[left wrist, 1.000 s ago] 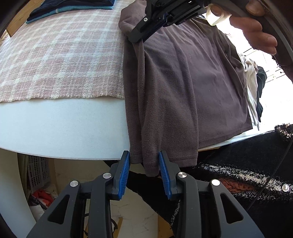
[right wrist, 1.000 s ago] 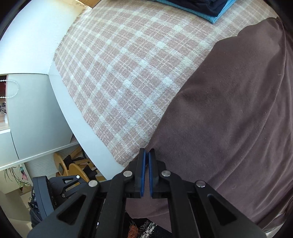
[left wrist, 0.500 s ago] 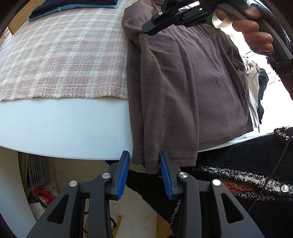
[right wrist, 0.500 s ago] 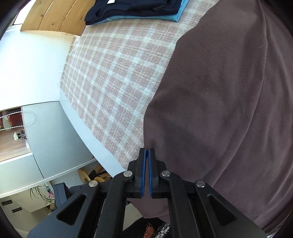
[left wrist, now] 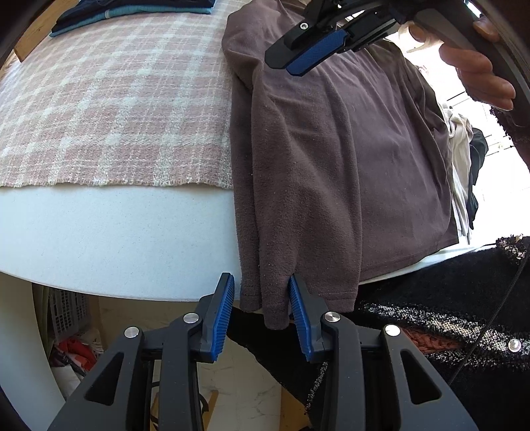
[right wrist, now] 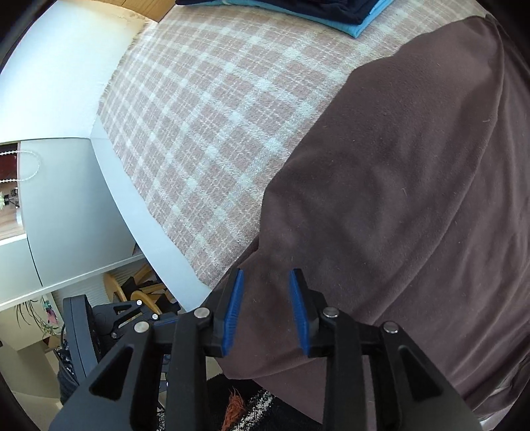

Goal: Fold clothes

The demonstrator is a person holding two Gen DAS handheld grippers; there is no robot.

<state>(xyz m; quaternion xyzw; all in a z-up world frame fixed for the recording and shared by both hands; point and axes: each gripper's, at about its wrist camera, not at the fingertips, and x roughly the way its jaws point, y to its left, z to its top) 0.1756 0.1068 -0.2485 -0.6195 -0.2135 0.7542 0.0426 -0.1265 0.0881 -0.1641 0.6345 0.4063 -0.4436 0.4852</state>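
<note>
Left wrist: one brown garment [left wrist: 331,159], two folded garments [left wrist: 132,10].

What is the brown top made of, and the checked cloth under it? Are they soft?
The brown top looks like soft fleece or brushed knit: matte, fuzzy, dotted with lint. The checked cloth looks woven, perhaps wool or cotton: you can see crossing threads and a frayed edge. Both seem soft, though looks alone cannot prove it.

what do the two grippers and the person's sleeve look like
Both the left gripper and right gripper are matte black plastic with triangular cut-outs, silver round pins at the joints and ribbed blue pads on the fingers. The sleeve is fuzzy black knit.
</note>
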